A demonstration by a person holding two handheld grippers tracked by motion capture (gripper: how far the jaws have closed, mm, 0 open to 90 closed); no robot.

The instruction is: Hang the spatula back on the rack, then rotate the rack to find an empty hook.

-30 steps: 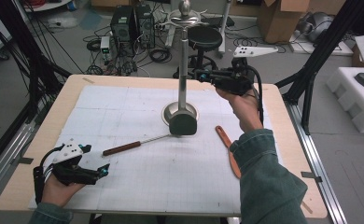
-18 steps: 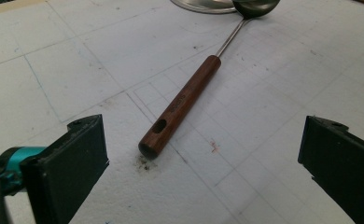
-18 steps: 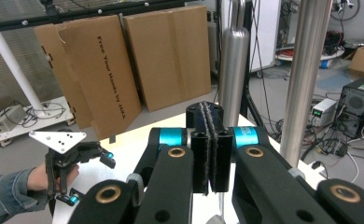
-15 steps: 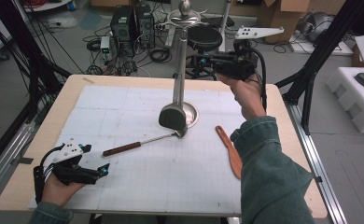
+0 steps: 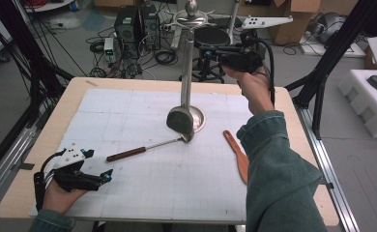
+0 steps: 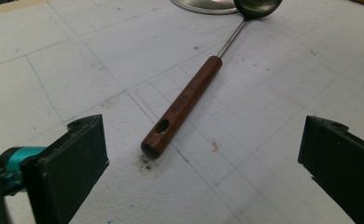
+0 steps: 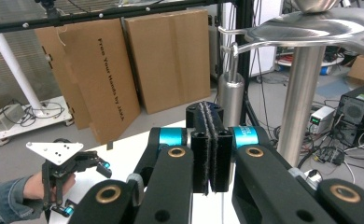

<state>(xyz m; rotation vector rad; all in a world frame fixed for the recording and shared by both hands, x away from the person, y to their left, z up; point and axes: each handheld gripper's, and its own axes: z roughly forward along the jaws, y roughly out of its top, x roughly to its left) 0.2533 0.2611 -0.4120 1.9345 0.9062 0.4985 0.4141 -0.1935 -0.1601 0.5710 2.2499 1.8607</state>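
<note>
A steel stand (image 5: 190,72) rises from a round base (image 5: 200,119) at mid-table. A utensil with a steel handle (image 7: 230,95) and a dark head (image 5: 179,121) hangs from a hook on the stand's top arm (image 7: 311,28). My right gripper (image 5: 207,50) is held high beside the stand's top. It is shut (image 7: 210,116), and I see nothing between its pads. A ladle with a wooden handle (image 5: 126,154) lies on the mat, its handle end toward my left gripper (image 6: 182,105). The left gripper (image 5: 104,176) rests at the front left, open (image 6: 203,163) and apart from the ladle.
An orange wooden spatula (image 5: 237,153) lies right of the stand, next to my right sleeve. Behind the table are computers and cables (image 5: 138,24) and cardboard boxes (image 7: 124,65). Black frame posts (image 5: 326,72) flank the table, and white foam (image 5: 365,96) sits at the right.
My right gripper has risen from beside the stand's pole to near its top. The hanging utensil's dark head has shifted slightly left. The left gripper has not moved.
</note>
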